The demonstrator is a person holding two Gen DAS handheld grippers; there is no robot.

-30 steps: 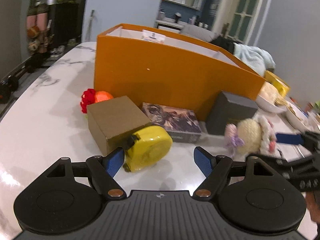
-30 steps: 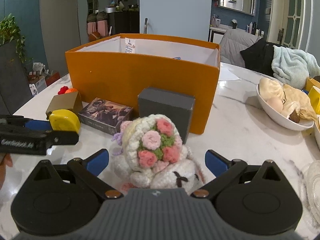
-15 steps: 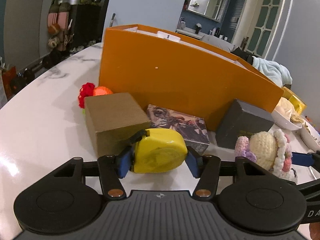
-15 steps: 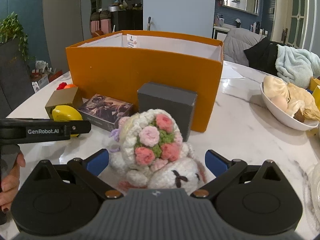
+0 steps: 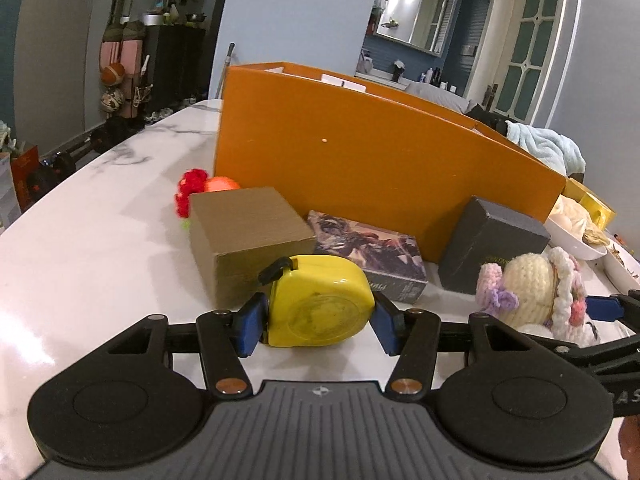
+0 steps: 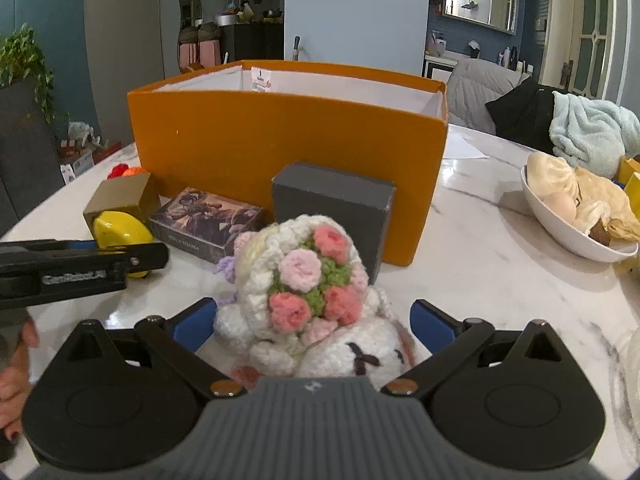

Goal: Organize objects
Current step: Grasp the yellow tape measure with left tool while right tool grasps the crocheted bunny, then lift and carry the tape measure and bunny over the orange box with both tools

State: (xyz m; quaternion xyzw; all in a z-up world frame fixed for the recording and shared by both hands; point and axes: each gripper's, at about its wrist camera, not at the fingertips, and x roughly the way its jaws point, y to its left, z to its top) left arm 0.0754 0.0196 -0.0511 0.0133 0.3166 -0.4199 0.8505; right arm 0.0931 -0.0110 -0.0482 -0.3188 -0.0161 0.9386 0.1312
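My left gripper (image 5: 318,326) is shut on a yellow tape measure (image 5: 320,300), low over the marble table in front of a brown cardboard box (image 5: 244,224). My right gripper (image 6: 314,322) is open around a crocheted doll with pink and green flowers (image 6: 308,280); its blue pads stand clear of the doll on both sides. The doll also shows in the left wrist view (image 5: 532,292). A large open orange box (image 6: 288,144) stands behind; it also shows in the left wrist view (image 5: 372,160).
A picture-printed card box (image 5: 368,248) and a dark grey box (image 5: 492,244) lie against the orange box. A red and orange crochet toy (image 5: 200,188) sits left of it. A white bowl of food (image 6: 576,216) stands at the right.
My left gripper closed on the yellow tape measure and tilted slightly upward. The right gripper stayed open around the doll, nearly still.
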